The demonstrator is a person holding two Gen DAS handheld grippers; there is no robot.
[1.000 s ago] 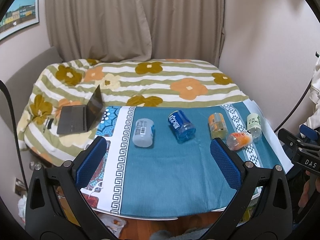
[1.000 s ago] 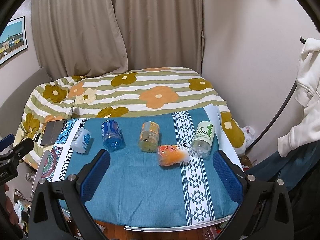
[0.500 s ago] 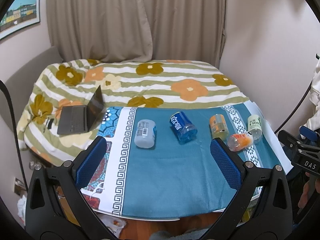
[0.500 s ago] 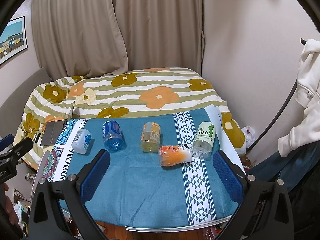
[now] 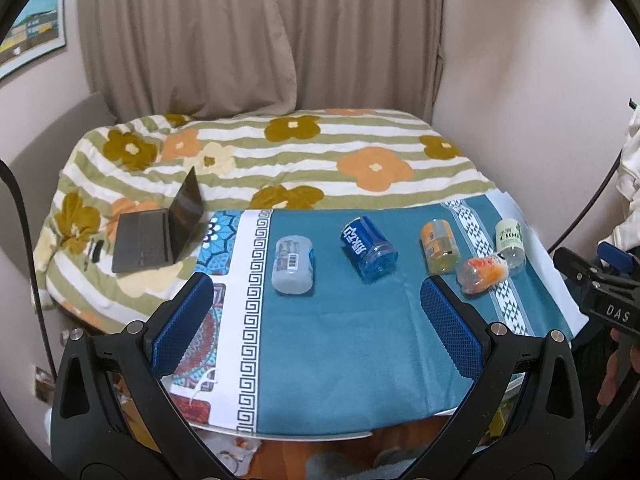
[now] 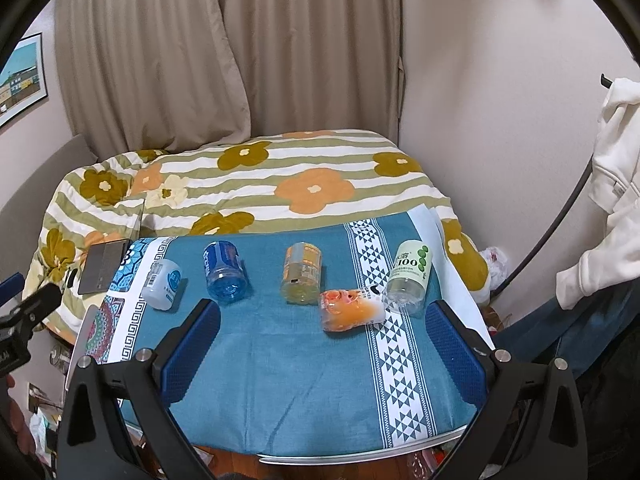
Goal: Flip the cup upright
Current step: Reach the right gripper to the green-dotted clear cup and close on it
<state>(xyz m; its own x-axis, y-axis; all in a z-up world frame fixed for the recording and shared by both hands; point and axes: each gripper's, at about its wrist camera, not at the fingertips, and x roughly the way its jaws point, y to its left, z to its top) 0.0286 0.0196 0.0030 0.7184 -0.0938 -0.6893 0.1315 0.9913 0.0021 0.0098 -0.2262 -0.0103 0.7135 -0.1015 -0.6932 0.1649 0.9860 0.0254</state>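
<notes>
Several cut-bottle cups lie on their sides in a row on the teal tablecloth (image 5: pixel 340 340): a white one (image 5: pixel 293 265) (image 6: pixel 163 285), a blue one (image 5: pixel 369 249) (image 6: pixel 225 272), an orange-label one (image 5: pixel 439 245) (image 6: pixel 302 273), an orange-patterned one (image 5: pixel 482 274) (image 6: pixel 350 310) and a green-label one (image 5: pixel 509 238) (image 6: pixel 410 277). My left gripper (image 5: pixel 318 320) is open and empty, held above the near part of the table. My right gripper (image 6: pixel 324 344) is open and empty, near the front edge, short of the cups.
A flowered bed cover (image 5: pixel 280 160) lies behind the table, with an open laptop (image 5: pixel 160 228) on it at the left. Curtains and walls stand behind. A white garment (image 6: pixel 612 200) hangs at the right. Clutter lies on the floor under the table edge.
Both views have shifted slightly; the cups sit a little lower in frame. Neither gripper has changed its opening, and no cup has moved.
</notes>
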